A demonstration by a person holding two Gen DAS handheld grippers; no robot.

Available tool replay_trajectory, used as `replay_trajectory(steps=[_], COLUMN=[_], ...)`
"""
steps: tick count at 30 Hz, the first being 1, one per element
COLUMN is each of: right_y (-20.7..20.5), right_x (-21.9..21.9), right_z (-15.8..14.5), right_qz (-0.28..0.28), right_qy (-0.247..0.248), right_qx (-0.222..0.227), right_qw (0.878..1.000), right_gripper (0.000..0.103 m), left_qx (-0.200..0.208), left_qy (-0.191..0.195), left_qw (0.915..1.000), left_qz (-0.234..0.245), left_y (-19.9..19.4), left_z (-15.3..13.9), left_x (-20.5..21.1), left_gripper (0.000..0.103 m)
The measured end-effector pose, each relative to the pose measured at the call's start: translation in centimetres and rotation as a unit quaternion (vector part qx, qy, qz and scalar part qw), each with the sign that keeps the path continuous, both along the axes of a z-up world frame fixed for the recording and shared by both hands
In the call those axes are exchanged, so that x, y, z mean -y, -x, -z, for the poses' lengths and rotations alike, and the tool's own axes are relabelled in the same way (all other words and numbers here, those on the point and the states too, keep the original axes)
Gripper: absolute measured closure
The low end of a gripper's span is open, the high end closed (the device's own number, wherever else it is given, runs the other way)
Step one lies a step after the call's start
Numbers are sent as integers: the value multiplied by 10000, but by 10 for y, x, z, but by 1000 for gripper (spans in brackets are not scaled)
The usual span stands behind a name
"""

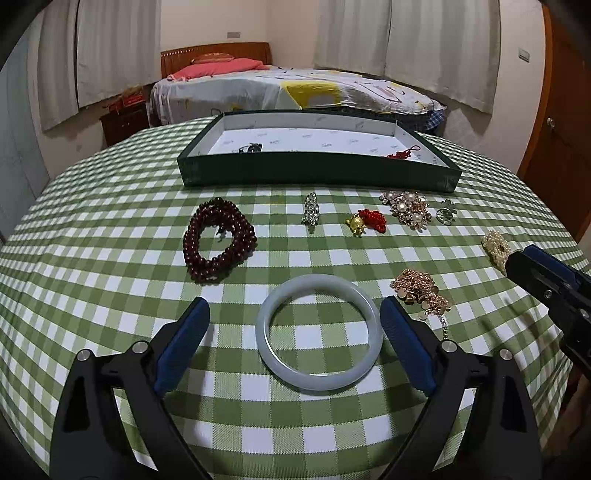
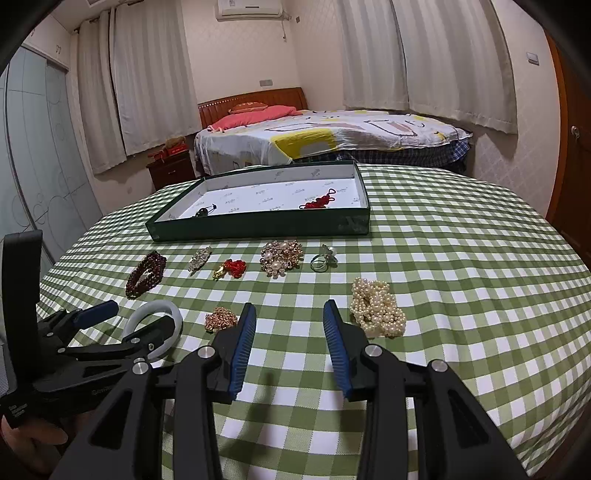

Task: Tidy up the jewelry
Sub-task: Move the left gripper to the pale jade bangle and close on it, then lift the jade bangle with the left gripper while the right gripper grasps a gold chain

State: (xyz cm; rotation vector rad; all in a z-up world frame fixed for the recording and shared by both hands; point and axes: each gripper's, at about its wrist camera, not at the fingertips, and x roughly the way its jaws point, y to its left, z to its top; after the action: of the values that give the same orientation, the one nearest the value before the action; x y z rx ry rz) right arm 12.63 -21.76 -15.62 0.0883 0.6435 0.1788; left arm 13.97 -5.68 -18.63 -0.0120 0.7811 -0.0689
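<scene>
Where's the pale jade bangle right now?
The pale jade bangle lies flat on the checked tablecloth, between the open left gripper's fingers, untouched; dark red bead bracelet beyond-left, gold chain pile right.

**A bedroom at home**

This is a bedroom in a house. A bed [image 2: 325,136] with a pink pillow [image 2: 255,114] and a wooden headboard [image 2: 255,98] stands at 12 o'clock. Long pale curtains [image 2: 147,77] hang at 11 and 1 o'clock. An air cooler [image 2: 255,8] sits high on the wall. A table with a green checked cloth [image 2: 461,258] fills the front.
</scene>
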Motion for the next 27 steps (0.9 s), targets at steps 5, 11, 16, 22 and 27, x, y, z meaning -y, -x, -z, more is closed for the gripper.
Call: replay_trajectory(steps=[5, 11, 16, 22, 27], right_y=[-1, -1, -1, -2, -2], right_x=[-1, -1, -1, -3, -5], right_z=[0, 1, 1, 4, 6], right_qz=[0, -10, -7, -16, -43], right_qy=[-2, 2, 1, 10, 25], right_qx=[-7, -21, -23, -52, -66], right_qw=[10000, 10000, 10000, 10000, 10000], right_gripper=[65, 65, 65, 65, 65], left_qx=[-43, -93, -102, -39, -64], left_qy=[108, -28, -173, -199, -115], left_qw=[9999, 9999, 9997, 9992, 9993], left_qz=[-7, 24, 141, 351, 360], left_y=[-2, -4, -4, 0, 1], left_z=[3, 6, 7, 4, 3], left_x=[-2, 3, 9, 12, 6], left_gripper=[10, 10, 11, 34, 34])
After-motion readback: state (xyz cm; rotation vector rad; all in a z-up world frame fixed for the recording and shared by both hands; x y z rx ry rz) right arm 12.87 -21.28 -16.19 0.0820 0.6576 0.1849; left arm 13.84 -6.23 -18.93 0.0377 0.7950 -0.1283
